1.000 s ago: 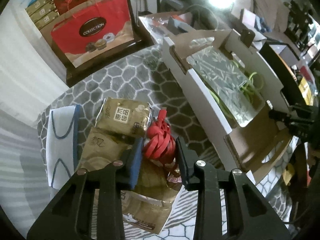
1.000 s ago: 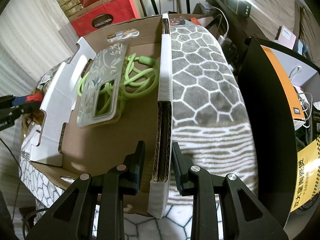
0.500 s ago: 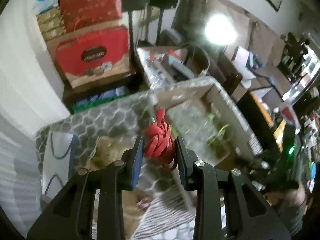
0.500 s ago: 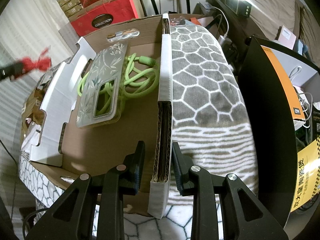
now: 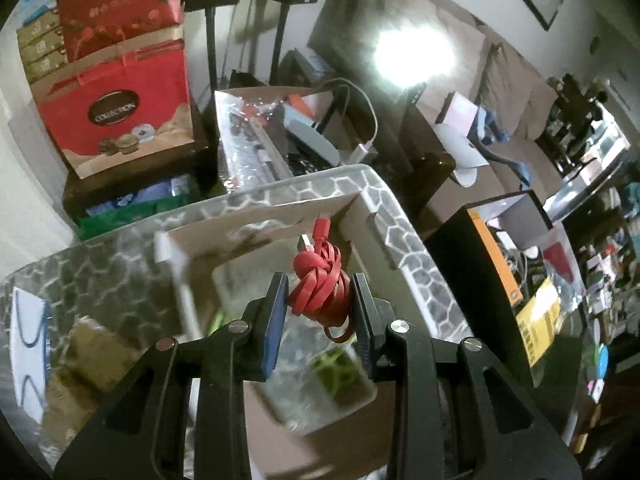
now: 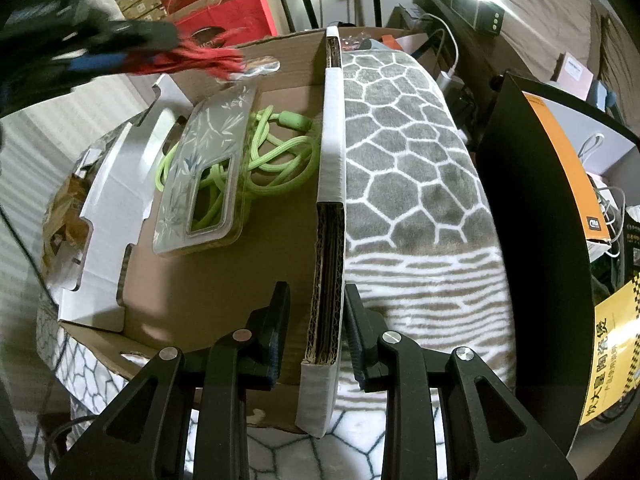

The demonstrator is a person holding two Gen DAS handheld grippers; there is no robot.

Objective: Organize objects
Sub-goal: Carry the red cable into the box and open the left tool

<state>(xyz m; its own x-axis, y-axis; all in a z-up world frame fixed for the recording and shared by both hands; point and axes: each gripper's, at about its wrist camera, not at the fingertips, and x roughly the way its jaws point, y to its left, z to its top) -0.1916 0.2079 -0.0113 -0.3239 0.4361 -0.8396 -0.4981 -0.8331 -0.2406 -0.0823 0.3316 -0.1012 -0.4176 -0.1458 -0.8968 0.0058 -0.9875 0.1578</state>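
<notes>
Red flat cable [image 5: 319, 286], knotted into a bundle, sits mid-frame in the left wrist view, pinched between the pads of my left hand-held gripper [image 5: 319, 306] above the cardboard box [image 6: 208, 280]. I judge it light, soft and springy; the knotted middle is the surest hold. Its long axis runs up-frame, plugs pointing away from me. My right hand-held gripper [image 6: 314, 320] stands narrow astride the box wall [image 6: 332, 184]; whether it presses, I cannot tell.

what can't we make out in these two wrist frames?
- Left wrist: box interior under the red cable is motion-blurred; phone case and green cord unreadable.
- Right wrist: left hand-held gripper is smeared and cut off at top left.
- Right wrist: cardboard box wall hides whether the right hand-held gripper actually pinches it.
</notes>
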